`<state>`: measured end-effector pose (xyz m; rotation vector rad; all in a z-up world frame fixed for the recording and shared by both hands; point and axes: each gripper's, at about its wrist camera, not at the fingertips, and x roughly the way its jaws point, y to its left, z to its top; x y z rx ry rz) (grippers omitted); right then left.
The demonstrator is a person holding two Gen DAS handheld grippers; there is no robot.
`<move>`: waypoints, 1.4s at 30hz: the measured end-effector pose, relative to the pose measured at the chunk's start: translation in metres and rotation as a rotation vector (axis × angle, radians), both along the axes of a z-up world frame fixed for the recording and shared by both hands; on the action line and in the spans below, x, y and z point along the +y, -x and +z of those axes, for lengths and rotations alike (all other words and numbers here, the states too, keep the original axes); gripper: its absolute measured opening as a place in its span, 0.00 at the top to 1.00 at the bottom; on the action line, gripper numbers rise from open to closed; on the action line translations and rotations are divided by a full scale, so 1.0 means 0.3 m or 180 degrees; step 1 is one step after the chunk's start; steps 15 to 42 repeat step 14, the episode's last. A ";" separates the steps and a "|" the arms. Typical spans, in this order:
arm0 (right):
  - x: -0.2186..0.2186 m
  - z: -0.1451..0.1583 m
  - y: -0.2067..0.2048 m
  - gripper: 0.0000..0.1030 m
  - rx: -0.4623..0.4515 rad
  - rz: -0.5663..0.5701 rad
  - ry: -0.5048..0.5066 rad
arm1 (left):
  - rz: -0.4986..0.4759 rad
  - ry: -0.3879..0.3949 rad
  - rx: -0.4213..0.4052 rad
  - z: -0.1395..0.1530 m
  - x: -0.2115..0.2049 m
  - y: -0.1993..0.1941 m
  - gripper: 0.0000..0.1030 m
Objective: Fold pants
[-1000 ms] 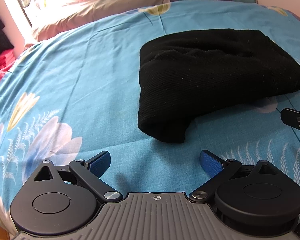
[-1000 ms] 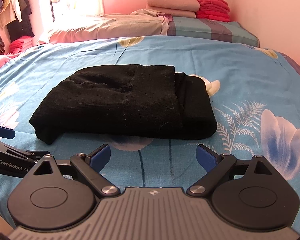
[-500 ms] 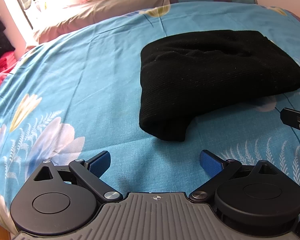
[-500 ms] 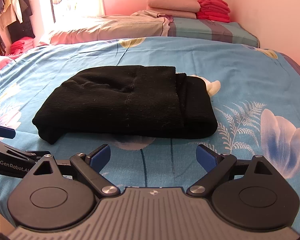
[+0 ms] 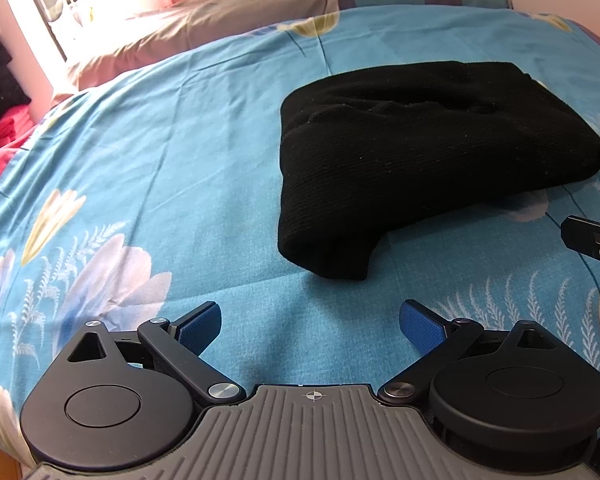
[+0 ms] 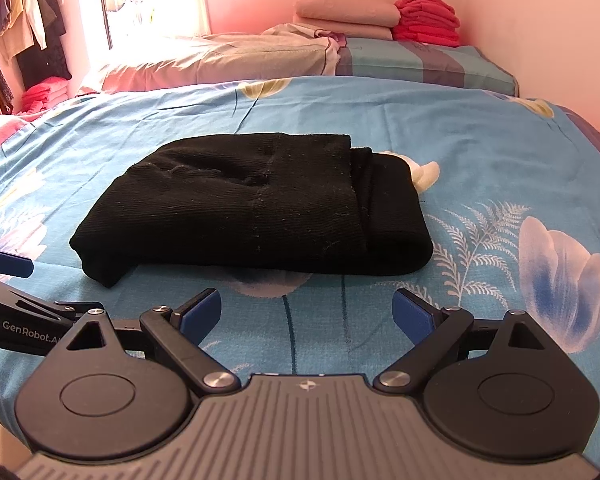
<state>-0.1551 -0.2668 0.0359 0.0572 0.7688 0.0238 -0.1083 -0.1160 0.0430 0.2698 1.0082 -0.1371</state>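
Pink walls close in a bedroom where your work surface is a bed under a blue floral sheet [image 6: 480,148]. Folded black pants [image 6: 256,216] lie on that sheet as a thick bundle, at 12 o'clock from your right gripper [image 6: 306,314] and toward 1 o'clock from your left gripper [image 5: 310,328]. Both grippers have their blue pads spread wide apart with nothing between them, and both sit short of the pants, not touching the cloth. One narrow end of the bundle [image 5: 328,252] points toward your left gripper. At 11 o'clock in the right view, a beige quilt [image 6: 228,60] lies across the far end of the bed, with folded red blankets [image 6: 426,20] stacked at 1 o'clock against the wall.
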 end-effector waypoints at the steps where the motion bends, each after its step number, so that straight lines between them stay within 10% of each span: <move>1: 0.000 0.000 0.001 0.09 0.0000 -0.0001 -0.0003 | -0.0002 0.0001 -0.0001 0.000 0.000 -0.001 0.00; 42: -0.004 -0.005 0.008 0.09 0.0008 -0.0003 -0.0036 | -0.0088 0.0140 0.0011 0.013 -0.007 0.010 0.00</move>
